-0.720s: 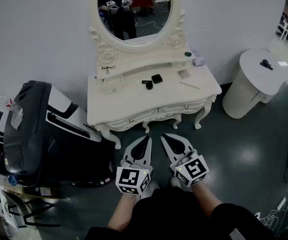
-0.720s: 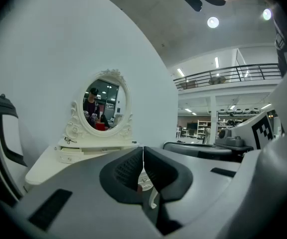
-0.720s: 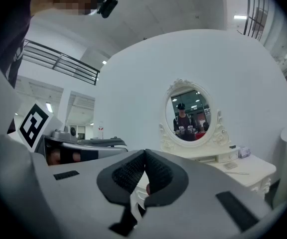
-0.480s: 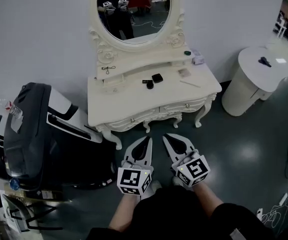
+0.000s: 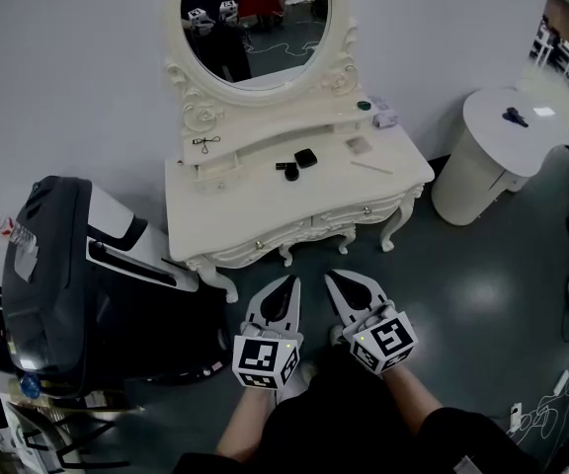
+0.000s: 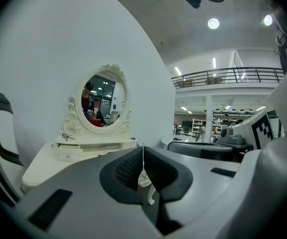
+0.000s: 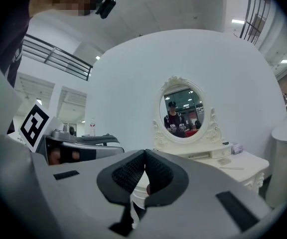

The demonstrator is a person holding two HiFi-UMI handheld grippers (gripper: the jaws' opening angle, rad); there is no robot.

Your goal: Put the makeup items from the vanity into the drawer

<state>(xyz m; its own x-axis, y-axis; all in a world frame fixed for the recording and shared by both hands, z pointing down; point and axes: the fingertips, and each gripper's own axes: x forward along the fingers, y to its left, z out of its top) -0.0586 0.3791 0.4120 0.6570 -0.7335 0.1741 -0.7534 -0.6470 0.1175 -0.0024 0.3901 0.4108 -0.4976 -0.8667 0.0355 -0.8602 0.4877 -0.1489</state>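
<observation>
My left hand-held gripper (image 5: pixel 289 280) and right hand-held gripper (image 5: pixel 330 276) are white with black inner pads, and their cubes carry black-and-white square markers. Ahead of them the vanity (image 5: pixel 255 227) is cream-white and the compact (image 5: pixel 305 157) on it black. The floor (image 5: pixel 472 284) under them is dark grey-green.

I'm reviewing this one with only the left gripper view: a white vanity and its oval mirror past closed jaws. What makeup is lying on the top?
Observer: The head view shows a black compact and a smaller black item side by side near the middle of the vanity top.
Operator: Is a drawer open for them?
Observer: No, both front drawers look shut.
Operator: And the right gripper?
Observer: The right gripper has its jaws together with nothing between them, and it is held short of the vanity.
</observation>
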